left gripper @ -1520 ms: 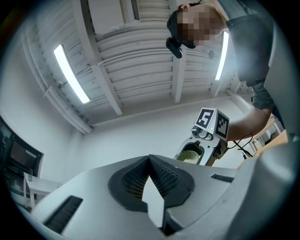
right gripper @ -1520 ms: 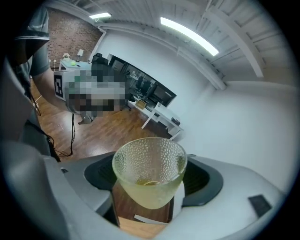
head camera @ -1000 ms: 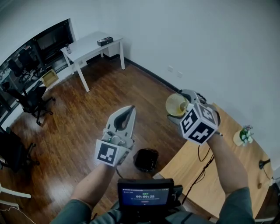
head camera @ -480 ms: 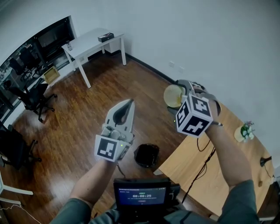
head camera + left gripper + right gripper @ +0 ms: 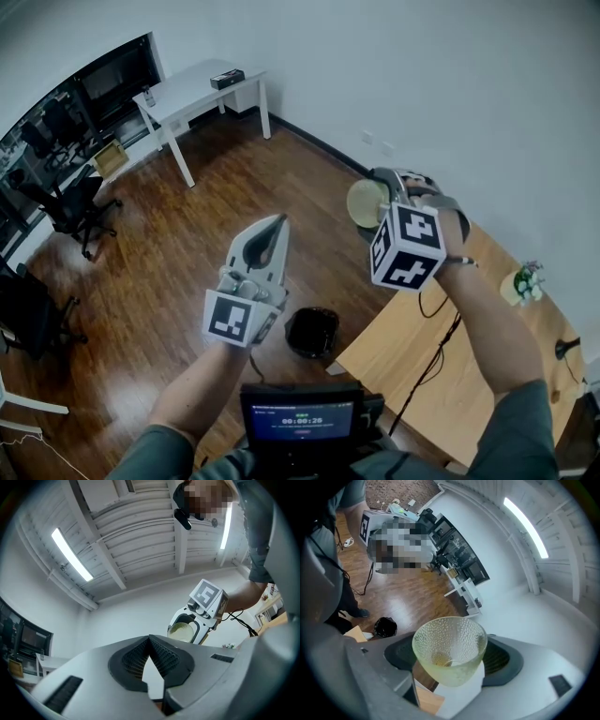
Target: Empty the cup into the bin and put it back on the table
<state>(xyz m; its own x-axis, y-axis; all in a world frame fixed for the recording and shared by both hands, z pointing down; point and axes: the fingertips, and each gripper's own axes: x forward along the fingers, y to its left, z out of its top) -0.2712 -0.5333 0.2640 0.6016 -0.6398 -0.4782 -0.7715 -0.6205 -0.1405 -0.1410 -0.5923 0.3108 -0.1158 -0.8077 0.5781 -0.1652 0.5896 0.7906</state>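
A pale yellow-green dimpled glass cup (image 5: 367, 202) is held in the air, tilted, with my right gripper (image 5: 380, 206) shut on it. Seen from the right gripper view, the cup (image 5: 449, 651) sits between the dark pads (image 5: 502, 658), and a small brownish bit lies at its bottom. The black bin (image 5: 312, 334) stands on the wooden floor below, beside the corner of the wooden table (image 5: 450, 384). My left gripper (image 5: 274, 227) hovers left of the cup, shut and holding nothing. From the left gripper view its tips (image 5: 150, 641) meet, and the cup (image 5: 182, 631) shows beyond them.
A white desk (image 5: 199, 90) stands at the far wall, and black office chairs (image 5: 67, 212) stand at the left. On the table are a small potted plant (image 5: 523, 284) and a black cable (image 5: 437, 349). A small screen (image 5: 300, 418) sits below my arms.
My right gripper has rolled with the cup in it, and its marker cube shows a different face. The left gripper has stayed where it was.
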